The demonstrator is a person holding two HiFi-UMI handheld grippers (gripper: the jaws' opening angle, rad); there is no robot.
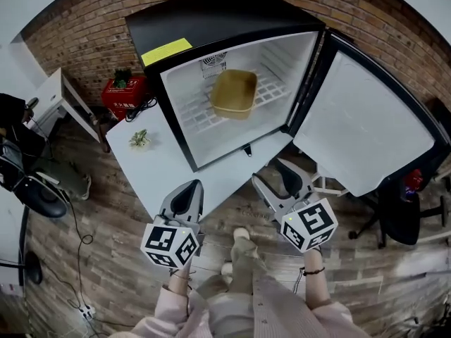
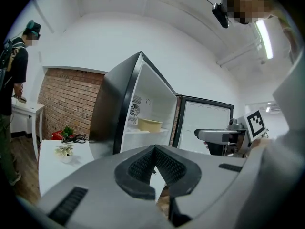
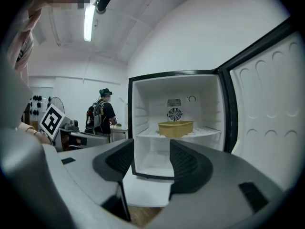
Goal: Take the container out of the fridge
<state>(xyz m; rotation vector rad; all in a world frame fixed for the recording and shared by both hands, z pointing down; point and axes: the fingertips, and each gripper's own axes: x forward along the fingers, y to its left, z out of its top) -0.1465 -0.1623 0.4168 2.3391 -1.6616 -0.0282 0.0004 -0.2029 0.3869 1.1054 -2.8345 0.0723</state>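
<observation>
Room: a brick wall [image 1: 84,41] runs across the top of the head view, and a wood-plank floor [image 1: 106,259] fills its lower part.
Surface: a white surface [image 1: 162,167] crosses the middle of the head view and carries the fridge [image 1: 211,20], with a small potted plant [image 1: 139,139] left of the fridge.
Fridge: black on the outside and white inside; its door [image 1: 366,125] is swung wide open toward the right of the frame.
Container: a tan, open-topped container [image 1: 234,94] sits on the fridge's wire shelf [image 1: 194,111], alone there, in the upper centre of the head view.
Left hand-held gripper: the left hand-held gripper [image 1: 192,189] is at lower centre-left over the near edge of the surface, with its jaws pressed together at the tips and nothing between them.
Right hand-held gripper: the right hand-held gripper [image 1: 271,174] is at lower centre-right, pointed at the open fridge with its jaws spread and empty. It is well apart from the container.
Edges: the fridge mouth is unobstructed; the open door bounds it on the right.
Other: a second person [image 3: 102,111] stands in the background at the left of the right gripper view.
</observation>
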